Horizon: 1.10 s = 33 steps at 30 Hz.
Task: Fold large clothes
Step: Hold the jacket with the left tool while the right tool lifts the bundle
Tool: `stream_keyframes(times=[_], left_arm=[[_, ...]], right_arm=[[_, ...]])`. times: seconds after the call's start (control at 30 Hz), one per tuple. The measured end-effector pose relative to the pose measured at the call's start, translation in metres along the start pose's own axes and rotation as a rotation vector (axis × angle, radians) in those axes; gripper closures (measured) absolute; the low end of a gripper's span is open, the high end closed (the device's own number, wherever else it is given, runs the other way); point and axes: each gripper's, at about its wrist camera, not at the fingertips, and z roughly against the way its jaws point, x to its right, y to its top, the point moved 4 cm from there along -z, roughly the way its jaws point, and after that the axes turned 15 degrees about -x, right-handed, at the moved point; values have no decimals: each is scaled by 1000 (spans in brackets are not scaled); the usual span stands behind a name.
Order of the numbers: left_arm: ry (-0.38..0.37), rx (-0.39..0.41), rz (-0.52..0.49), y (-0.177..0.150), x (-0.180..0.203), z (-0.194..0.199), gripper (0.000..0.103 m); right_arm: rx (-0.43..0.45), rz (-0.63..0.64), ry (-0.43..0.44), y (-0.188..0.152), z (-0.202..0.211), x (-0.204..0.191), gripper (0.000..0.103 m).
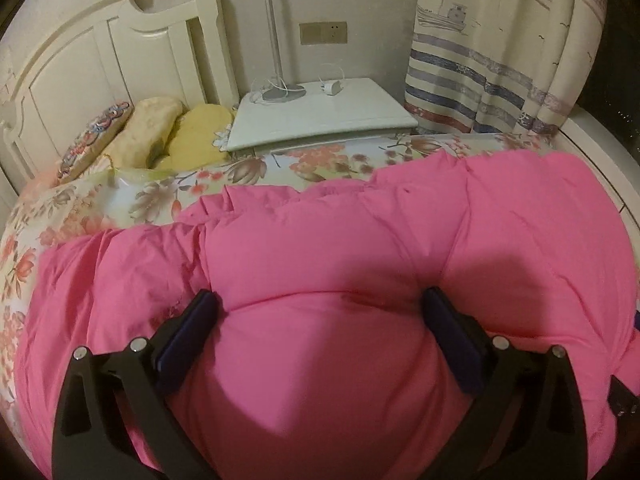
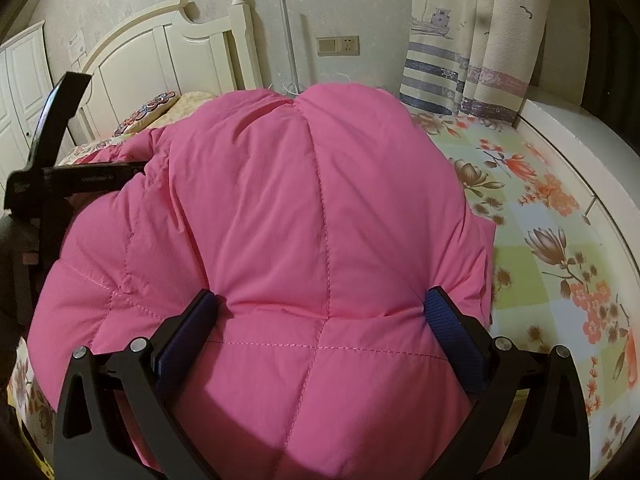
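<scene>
On floral bed, both claws wide open around pink padded coat, nightstand beyond.

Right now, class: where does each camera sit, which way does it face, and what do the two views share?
Left wrist: on the left gripper, low over the pink quilted jacket, facing headboard and nightstand; own fingers show.
Right wrist: on the right gripper, facing the jacket's bulge; own fingers and left gripper show.
Shared: jacket, floral sheet, headboard, curtain.
</scene>
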Motion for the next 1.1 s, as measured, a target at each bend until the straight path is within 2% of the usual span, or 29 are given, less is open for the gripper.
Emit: stream_keyframes(times=[0.07,0.13,0.2,0.3,0.4,0.47,0.53,0.7,0.8,0.93,1.07,1.1], left_arm=[[23,8,-3,-2,2,0,2],[30,15,-1,-3,1,1,2],[29,22,4,-4,-1,1,2],[24,27,7,-4,-2,0,2],[21,30,9,-4,-3,0,2],[23,33,9,-5,-4,0,2],[23,33,9,-4,-4,1,2],[-10,34,18,-5,-6,1,2],[-56,29,28,-4,-10,0,2],[-120,25,47,-4,-16,-1,2],[-109,28,73,-4,-18,-3,2],[-104,29,80,-4,-19,-3,2]], right_arm=[[-3,-31,60,-2,7,5,4],[48,-100,165,-10,29,10,4],[134,-157,296,-29,64,17,4],[199,-205,385,-66,105,26,4],[129,-292,475,-102,108,35,4],[42,-368,531,-126,93,38,4],[-15,-405,562,-132,76,36,4],[-51,-407,571,-104,44,20,4],[-57,-396,529,-78,25,7,4],[4,-516,461,-45,5,4,4],[92,-623,372,-22,-7,6,4],[102,-619,378,-17,-10,5,4]])
